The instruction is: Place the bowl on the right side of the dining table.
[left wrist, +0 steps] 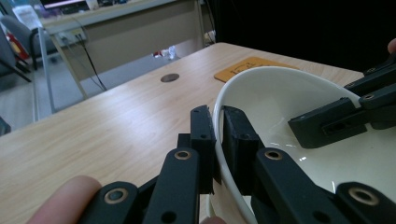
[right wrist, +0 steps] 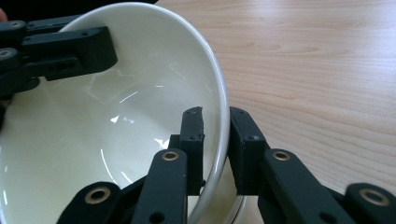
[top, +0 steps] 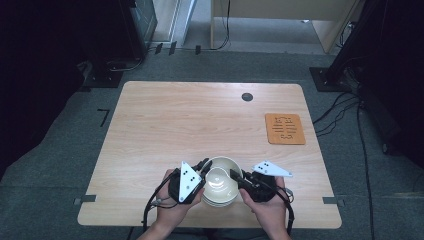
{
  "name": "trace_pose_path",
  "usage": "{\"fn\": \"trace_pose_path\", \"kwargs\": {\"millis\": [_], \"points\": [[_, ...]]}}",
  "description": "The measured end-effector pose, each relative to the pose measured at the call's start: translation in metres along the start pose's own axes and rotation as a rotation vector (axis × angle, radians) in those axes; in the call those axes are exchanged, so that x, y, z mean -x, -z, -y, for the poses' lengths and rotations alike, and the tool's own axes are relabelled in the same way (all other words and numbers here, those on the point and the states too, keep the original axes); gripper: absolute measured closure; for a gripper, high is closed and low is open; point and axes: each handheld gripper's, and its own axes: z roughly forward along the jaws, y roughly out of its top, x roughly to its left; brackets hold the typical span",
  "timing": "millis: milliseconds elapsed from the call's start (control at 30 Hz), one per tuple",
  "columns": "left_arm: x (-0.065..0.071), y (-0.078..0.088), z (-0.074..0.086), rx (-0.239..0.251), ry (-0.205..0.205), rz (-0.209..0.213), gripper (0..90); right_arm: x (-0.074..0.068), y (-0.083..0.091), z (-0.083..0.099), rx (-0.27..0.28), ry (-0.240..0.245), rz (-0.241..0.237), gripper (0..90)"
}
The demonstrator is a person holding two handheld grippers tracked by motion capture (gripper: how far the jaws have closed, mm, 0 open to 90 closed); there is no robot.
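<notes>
Figure: two-handed grip on the top bowl of a stack, near edge of the light wooden table (top: 165, 120).

The glossy cream-white ceramic bowl (top: 220, 177) sits tilted on a stack of like bowls (top: 218, 201), its open face turned toward 12 o'clock in the high view. My left gripper (top: 205, 164) is clamped on its rim at about 9 o'clock, one jaw inside the wall and one outside; my right gripper (top: 233, 173) is clamped on the rim at about 3 o'clock in the same manner. The bowl therefore lies between my two hands, each equally near it, and the line joining the two grips runs from 9 to 3 across its mouth. Any lift, I judge, turns on keeping that line level so the round bowl does not swing about it.

The left gripper view shows the rim (left wrist: 217, 135) pinched between the black jaws, and the right gripper's jaw reaching into the bowl at 3 o'clock. It also shows the orange slotted trivet (left wrist: 247, 66) at 1 o'clock and the dark round grommet (left wrist: 169, 77) at 11 o'clock. The right gripper view shows the lower bowl's edge (right wrist: 237, 205) peeking beneath the held rim, a gap the high view leaves unclear.
</notes>
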Motion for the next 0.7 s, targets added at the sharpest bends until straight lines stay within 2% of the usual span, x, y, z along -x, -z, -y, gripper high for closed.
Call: {"fn": "trace_pose_path", "kwargs": {"millis": [200, 300, 333, 400, 433, 467, 500, 567, 600, 633, 667, 700], "points": [[0.003, 0.002, -0.001, 0.014, -0.008, -0.014, 83.3, -0.006, -0.001, 0.001, 0.028, 0.014, 0.056, 83.2], [0.001, 0.003, -0.001, 0.015, 0.035, 0.001, 82.5, -0.007, -0.001, 0.0, 0.042, -0.01, 0.062, 84.2], [0.0, 0.004, -0.002, 0.017, 0.046, 0.01, 81.2, -0.007, 0.0, -0.001, 0.066, -0.01, 0.068, 84.3], [-0.005, 0.006, -0.003, 0.027, 0.08, 0.045, 80.1, -0.007, 0.002, -0.002, 0.076, -0.005, 0.068, 84.1], [-0.008, 0.007, -0.003, 0.035, 0.105, 0.064, 72.9, -0.009, 0.005, -0.005, 0.1, 0.013, 0.082, 83.9], [-0.013, 0.01, -0.004, 0.053, 0.146, 0.106, 67.3, -0.009, 0.007, -0.006, 0.11, 0.023, 0.094, 83.9], [-0.013, 0.01, -0.004, 0.053, 0.146, 0.106, 61.3, -0.008, 0.008, -0.007, 0.116, 0.025, 0.099, 83.9], [-0.017, 0.012, -0.005, 0.064, 0.177, 0.125, 47.7, -0.005, 0.01, -0.009, 0.12, 0.019, 0.1, 83.8], [-0.02, 0.013, -0.005, 0.052, 0.204, 0.111, 36.8, -0.004, 0.012, -0.01, 0.125, 0.016, 0.104, 83.8], [-0.02, 0.013, -0.005, 0.052, 0.204, 0.111, 26.9, -0.002, 0.013, -0.01, 0.129, 0.015, 0.108, 83.7], [-0.023, 0.012, -0.006, 0.022, 0.221, 0.1, 17.7, -0.001, 0.013, -0.011, 0.129, 0.015, 0.111, 83.7], [-0.023, 0.012, -0.006, 0.022, 0.221, 0.1, 10.5, 0.0, 0.014, -0.011, 0.129, 0.016, 0.117, 83.6]]}}
